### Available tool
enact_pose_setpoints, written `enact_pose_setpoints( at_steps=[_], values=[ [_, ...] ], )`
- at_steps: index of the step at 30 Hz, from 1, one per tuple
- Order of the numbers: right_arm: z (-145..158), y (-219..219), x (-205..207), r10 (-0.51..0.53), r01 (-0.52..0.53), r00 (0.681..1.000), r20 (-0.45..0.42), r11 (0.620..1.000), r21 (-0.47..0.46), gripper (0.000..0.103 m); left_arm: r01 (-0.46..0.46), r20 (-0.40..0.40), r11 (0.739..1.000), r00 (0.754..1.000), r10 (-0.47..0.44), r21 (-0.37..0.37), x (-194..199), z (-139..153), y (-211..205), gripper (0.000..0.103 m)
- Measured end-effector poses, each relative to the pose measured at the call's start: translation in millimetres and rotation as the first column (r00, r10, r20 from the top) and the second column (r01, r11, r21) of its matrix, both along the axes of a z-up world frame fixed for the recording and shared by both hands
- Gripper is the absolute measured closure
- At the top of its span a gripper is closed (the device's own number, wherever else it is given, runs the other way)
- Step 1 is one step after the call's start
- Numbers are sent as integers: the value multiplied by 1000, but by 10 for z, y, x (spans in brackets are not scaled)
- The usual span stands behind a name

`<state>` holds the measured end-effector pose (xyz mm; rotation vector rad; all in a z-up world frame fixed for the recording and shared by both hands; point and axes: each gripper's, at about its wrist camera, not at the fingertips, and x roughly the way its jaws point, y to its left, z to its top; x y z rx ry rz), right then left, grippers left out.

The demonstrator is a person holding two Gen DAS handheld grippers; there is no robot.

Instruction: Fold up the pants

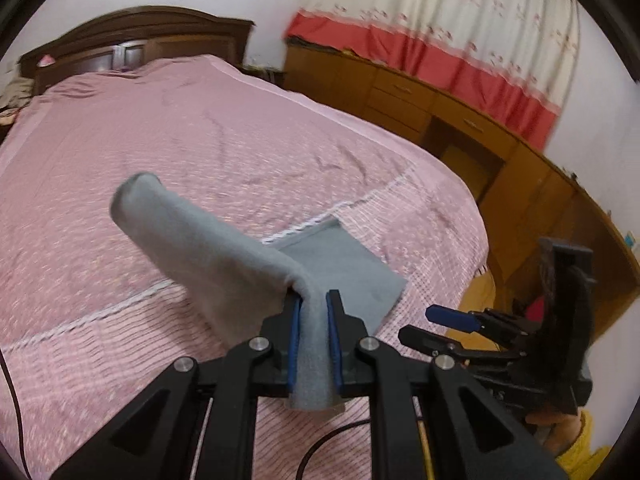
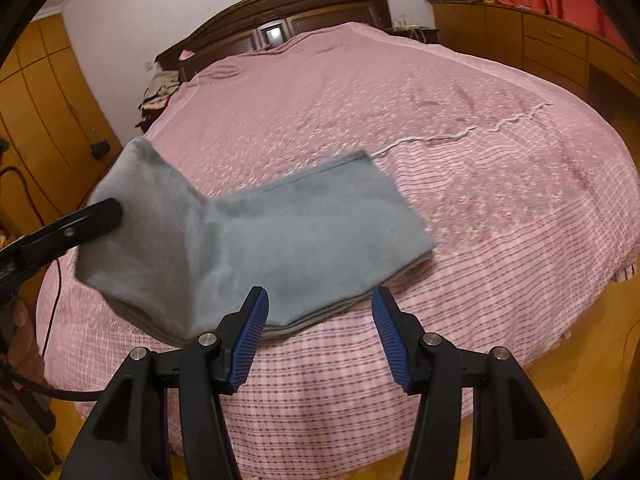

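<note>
grey pants clamped in left tool, pink bed

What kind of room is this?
Most likely a bedroom: a big bed with a pink cover, a dark wooden headboard behind it, and wooden drawers under a curtain.

The left gripper clamps a bunched fold of grey pants between its blue pads, lifting one end clear of a pink bedspread while the other end lies flat near the bed's edge. At right, the right gripper stands with its jaws apart, nothing between them, above a yellow sleeve. Behind the bed are a dark headboard, wooden cabinets and a red-and-floral curtain.
</note>
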<state>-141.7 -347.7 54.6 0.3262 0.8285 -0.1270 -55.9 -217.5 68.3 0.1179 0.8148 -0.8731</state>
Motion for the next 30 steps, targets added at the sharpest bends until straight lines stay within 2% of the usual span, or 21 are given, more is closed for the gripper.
enact_pose_setpoints(
  at_steps=[7, 11, 16, 19, 21, 26, 27, 30],
  values=[
    [-64, -186, -73, -42, 41, 999, -10, 999, -5, 47, 102, -55, 992, 994, -98, 76, 128, -321, -615, 90],
    [-137, -317, -92, -68, 68, 997, -32, 998, 5, 47, 107, -70, 981, 993, -97, 159, 164, -609, -927, 90],
    [-223, -420, -104, -85, 86, 995, -56, 996, 13, 47, 114, -131, 975, 987, -90, 191, 231, -860, -1101, 90],
    [-272, -453, -77, -91, 92, 993, -71, 996, 19, 47, 124, -127, 971, 987, -99, 205, 211, -827, -1082, 87],
    [-293, -456, -49, -87, 89, 993, -78, 996, 19, 47, 130, -126, 969, 986, -105, 211, 187, -757, -1032, 80],
    [-288, -440, 40, -69, 70, 993, -91, 998, 0, 47, 133, -105, 971, 988, -114, 197, 134, -517, -792, 74],
    [-276, -439, 56, -66, 65, 994, -92, 998, -5, 47, 116, -100, 975, 990, -98, 191, 143, -474, -716, 70],
    [-234, -433, 103, -57, 56, 994, -92, 998, -18, 47, 62, -101, 986, 994, -46, 154, 207, -385, -501, 69]
  ],
)
